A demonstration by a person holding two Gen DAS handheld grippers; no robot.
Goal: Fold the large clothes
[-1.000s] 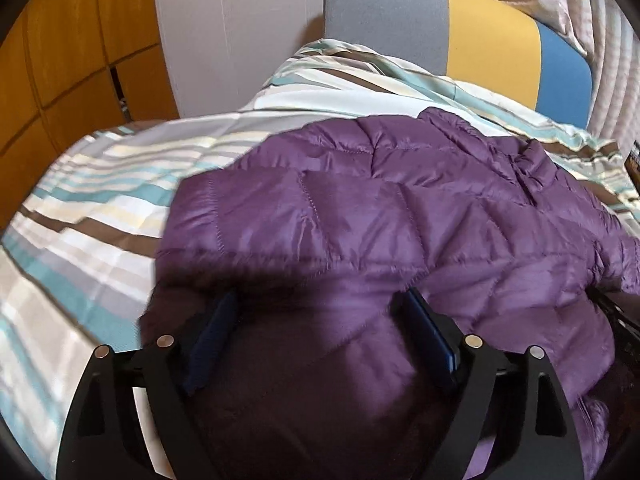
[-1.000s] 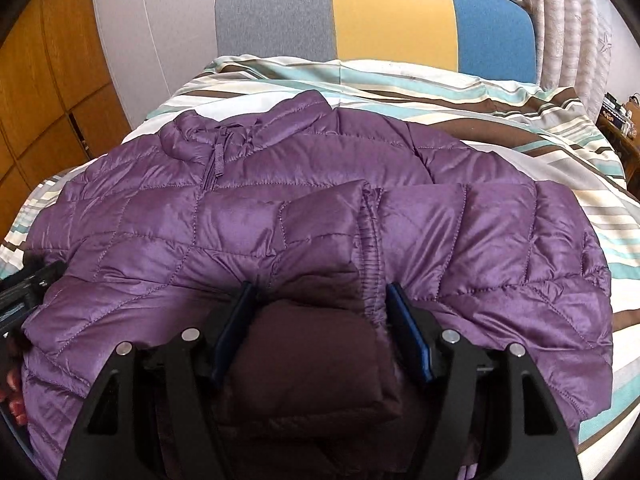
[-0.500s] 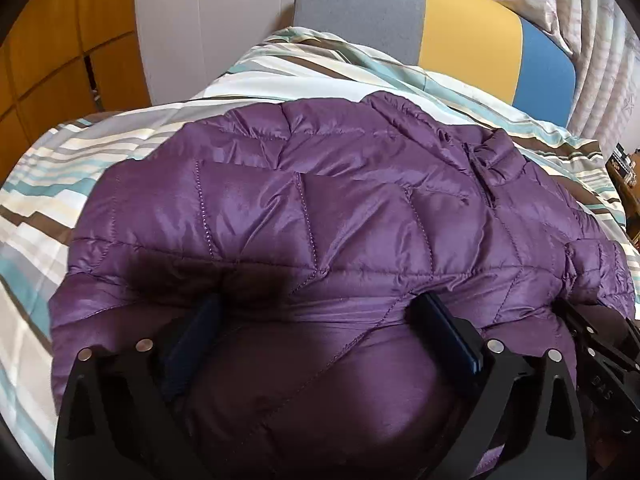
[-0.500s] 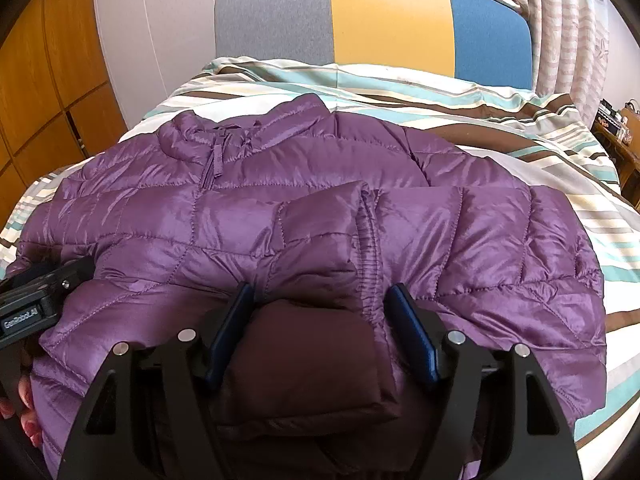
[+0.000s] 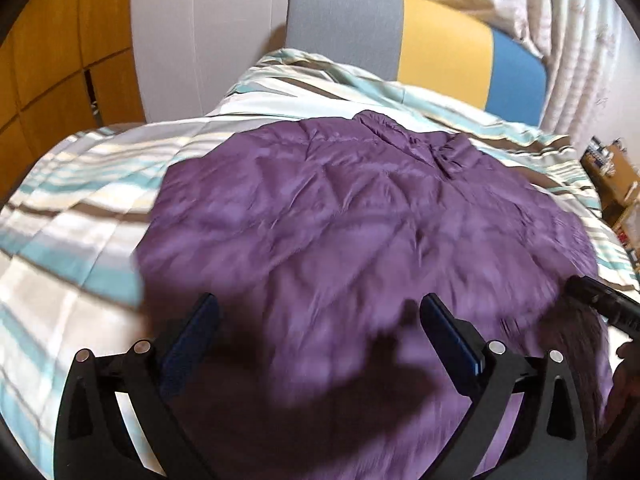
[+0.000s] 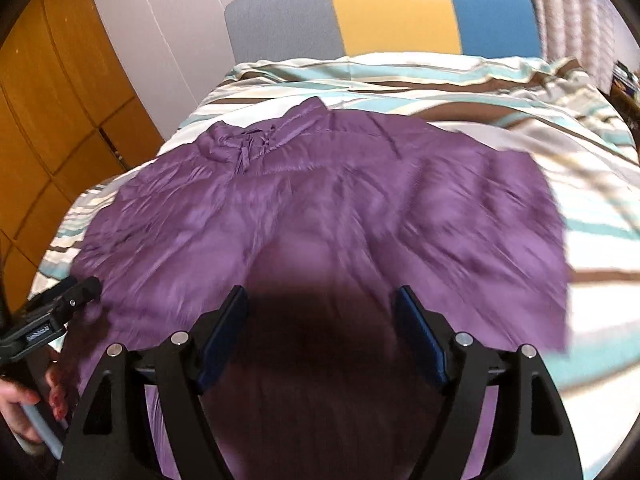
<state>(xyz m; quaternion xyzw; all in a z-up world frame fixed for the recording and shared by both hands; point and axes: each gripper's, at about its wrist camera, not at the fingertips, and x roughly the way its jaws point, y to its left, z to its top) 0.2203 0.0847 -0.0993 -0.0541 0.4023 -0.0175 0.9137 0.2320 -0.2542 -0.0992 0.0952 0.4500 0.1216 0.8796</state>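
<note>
Purple quilted puffer jacket (image 6: 320, 208) spread front-up across the striped duvet (image 5: 80, 208) of a bed, collar and zip pull toward the grey, yellow and blue headboard (image 6: 384, 8), hem toward the cameras; both views smeared by motion, so stitching and the exact fold lines too blurred to make out. Judged light, soft and springy, with a slick shell likely to slide on itself and puff back open after a fold; best taken by a pinch of a seam, the hem corners or the shoulder edges, not by the padded middle.

Left tongs (image 5: 316, 320) spread wide above the near left part of the jacket, jaws just opened further, pads clear of the fabric and nothing held. Right tongs (image 6: 322, 312) likewise apart over the near middle, jaws just widened, dark cloth seen between them but not pinched. Each tool visible at the edge of the other's view, with a hand (image 6: 24, 404) on the left handle.

Beyond the bed: orange cupboard doors (image 6: 52, 128) to the left, pale curtain (image 5: 568, 40) and cluttered shelf (image 5: 612, 176) to the right.
</note>
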